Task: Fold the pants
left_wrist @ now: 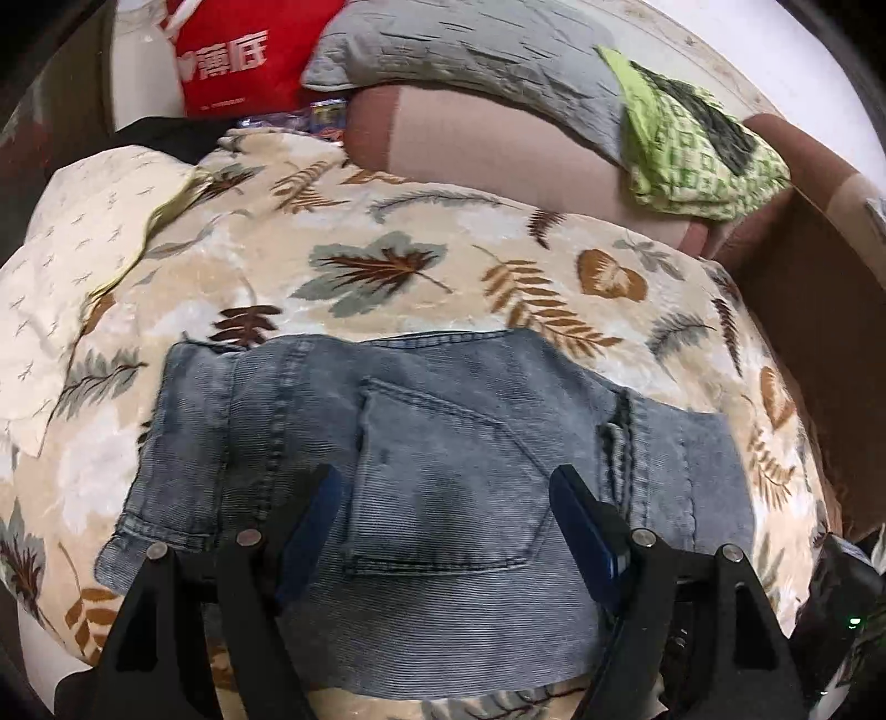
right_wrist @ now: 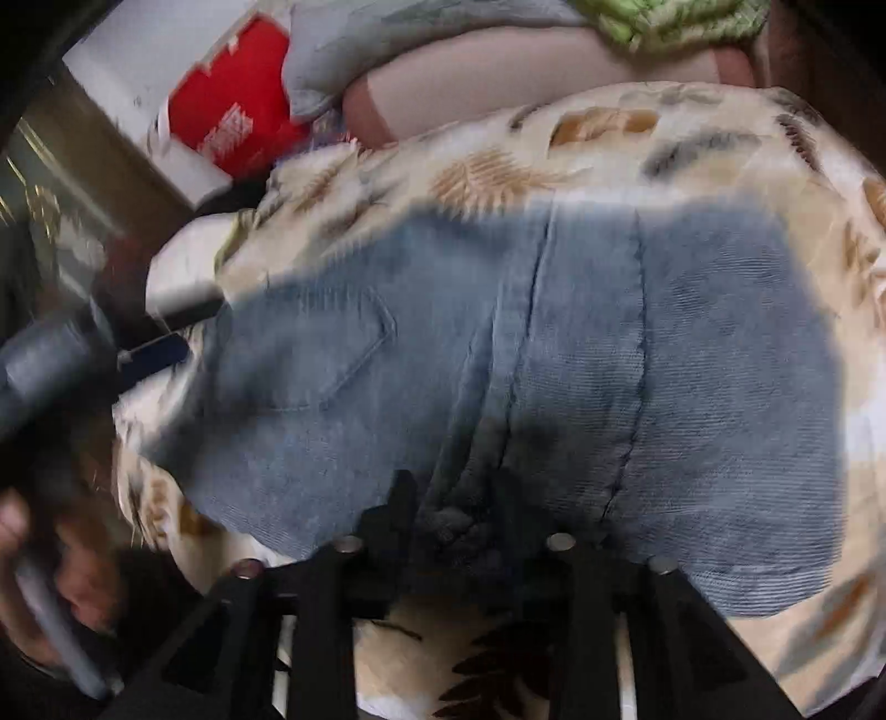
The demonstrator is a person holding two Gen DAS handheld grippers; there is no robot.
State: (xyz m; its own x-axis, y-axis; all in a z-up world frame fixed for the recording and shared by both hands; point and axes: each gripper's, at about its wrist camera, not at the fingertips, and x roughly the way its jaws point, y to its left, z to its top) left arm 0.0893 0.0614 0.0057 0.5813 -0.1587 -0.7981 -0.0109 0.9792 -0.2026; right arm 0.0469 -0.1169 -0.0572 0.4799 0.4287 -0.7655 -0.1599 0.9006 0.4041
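Light-blue jeans (left_wrist: 421,443) lie folded into a compact rectangle on a cream blanket with a leaf print (left_wrist: 421,266), back pocket up. My left gripper (left_wrist: 448,498) hovers over the pocket, its blue pads (left_wrist: 318,515) spread wide with nothing held. The right wrist view is blurred by motion. There the jeans (right_wrist: 554,360) fill the middle, and my right gripper (right_wrist: 457,498) is at their near edge. Its dark fingers (right_wrist: 401,498) stand apart with a small hump of denim between them. The left gripper's grey body (right_wrist: 50,354) and a hand (right_wrist: 33,554) show at the left.
Behind the blanket runs a pink-brown cushion (left_wrist: 487,144) with a grey pillow (left_wrist: 470,50) and a folded green patterned cloth (left_wrist: 698,144) on it. A red bag (left_wrist: 232,61) stands at the back left. A pale cream cloth (left_wrist: 72,266) lies left, and a brown box wall (left_wrist: 819,332) rises right.
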